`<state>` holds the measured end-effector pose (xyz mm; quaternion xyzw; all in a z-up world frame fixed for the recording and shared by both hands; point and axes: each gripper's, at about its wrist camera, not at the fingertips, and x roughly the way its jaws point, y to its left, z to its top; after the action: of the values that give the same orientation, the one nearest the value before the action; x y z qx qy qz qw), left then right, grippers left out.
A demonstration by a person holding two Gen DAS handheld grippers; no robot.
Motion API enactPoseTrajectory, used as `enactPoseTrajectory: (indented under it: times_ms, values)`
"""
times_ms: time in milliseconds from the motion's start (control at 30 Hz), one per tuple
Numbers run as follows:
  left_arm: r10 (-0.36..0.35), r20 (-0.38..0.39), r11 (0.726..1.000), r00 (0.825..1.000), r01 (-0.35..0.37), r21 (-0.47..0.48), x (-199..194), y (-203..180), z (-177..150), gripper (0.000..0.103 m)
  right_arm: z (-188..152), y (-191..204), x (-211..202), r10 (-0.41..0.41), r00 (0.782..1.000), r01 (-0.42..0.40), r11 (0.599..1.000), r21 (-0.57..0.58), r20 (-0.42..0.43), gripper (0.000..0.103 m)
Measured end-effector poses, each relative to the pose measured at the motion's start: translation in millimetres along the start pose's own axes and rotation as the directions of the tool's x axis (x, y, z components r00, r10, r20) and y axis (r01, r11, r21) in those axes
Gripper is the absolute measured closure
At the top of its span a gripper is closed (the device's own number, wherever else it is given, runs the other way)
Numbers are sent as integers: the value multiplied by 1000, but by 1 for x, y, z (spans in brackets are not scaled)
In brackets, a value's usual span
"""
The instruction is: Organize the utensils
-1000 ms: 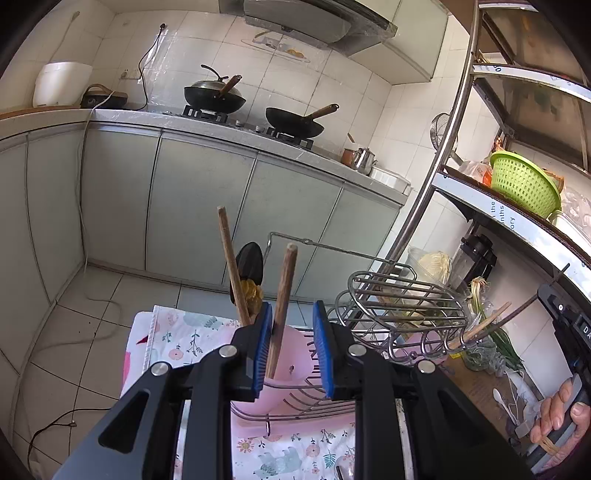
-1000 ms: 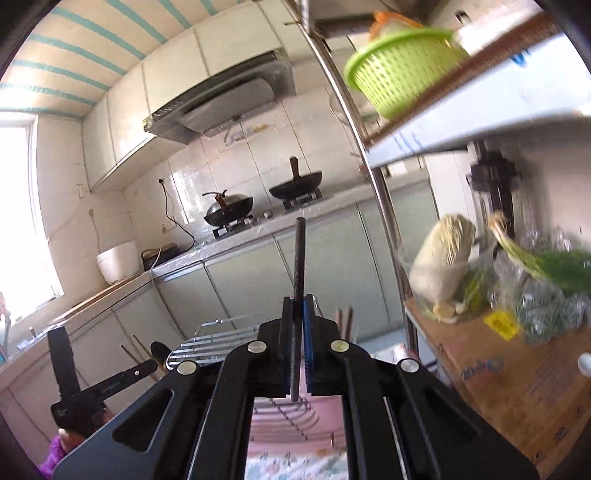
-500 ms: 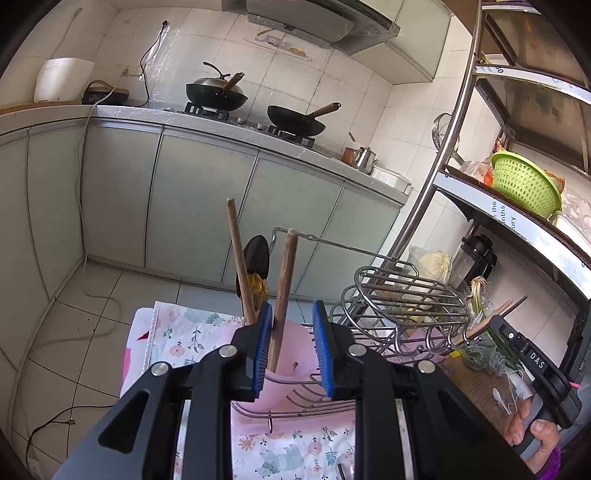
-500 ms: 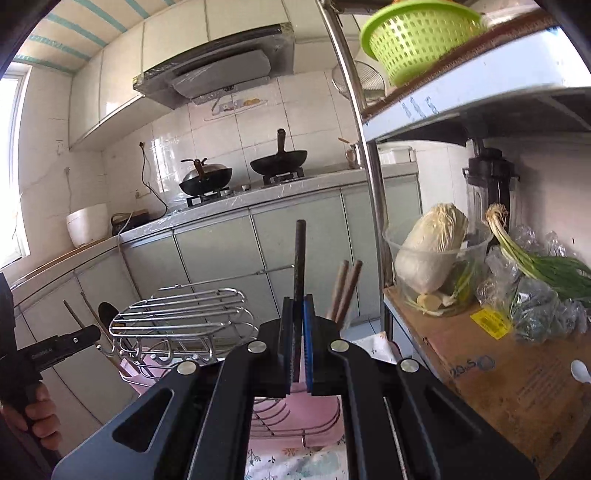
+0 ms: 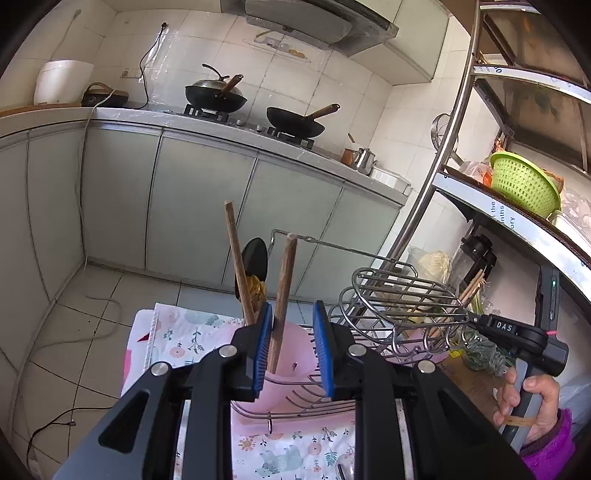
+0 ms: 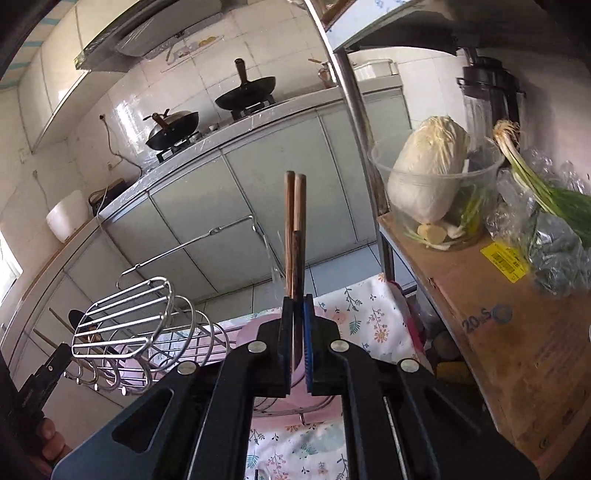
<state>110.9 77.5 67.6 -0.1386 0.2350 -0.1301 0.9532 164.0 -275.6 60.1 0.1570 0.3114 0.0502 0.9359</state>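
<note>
My right claw (image 6: 297,332) is clenched on a dark chopstick (image 6: 297,280), its long axis running nearly upright, straight out along my fingers. Directly beyond it stand two wooden chopsticks (image 6: 294,221), upright in what I take to be the pink holder (image 6: 258,326) (its rim is mostly hidden). My left claw (image 5: 291,347) is released, blue pads apart, with a wooden chopstick (image 5: 282,291) standing loose against the left pad. The right hand is the nearer one for dropping this stick in.

White tiled wall (image 5: 369,92), grey-green cabinets (image 5: 207,206), tiled floor (image 5: 74,332), range hood (image 5: 306,18), daylight
</note>
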Motion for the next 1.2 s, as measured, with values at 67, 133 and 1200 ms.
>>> enactPoseTrajectory:
  times_ms: [67, 133, 1200]
  values:
    - [6, -3, 1000, 1000, -6, -1, 2, 0, 0, 82, 12, 6, 8, 12, 1000, -13, 999, -48, -29, 98]
    - [10, -6, 1000, 1000, -10, -1, 3, 0, -1, 82, 22, 13, 17, 33, 996, -40, 995, -86, -80, 98]
    - [64, -21, 997, 998, -62, 50, -7, -6, -6, 70, -14, 24, 1, 18, 986, -56, 971, -230, -164, 73]
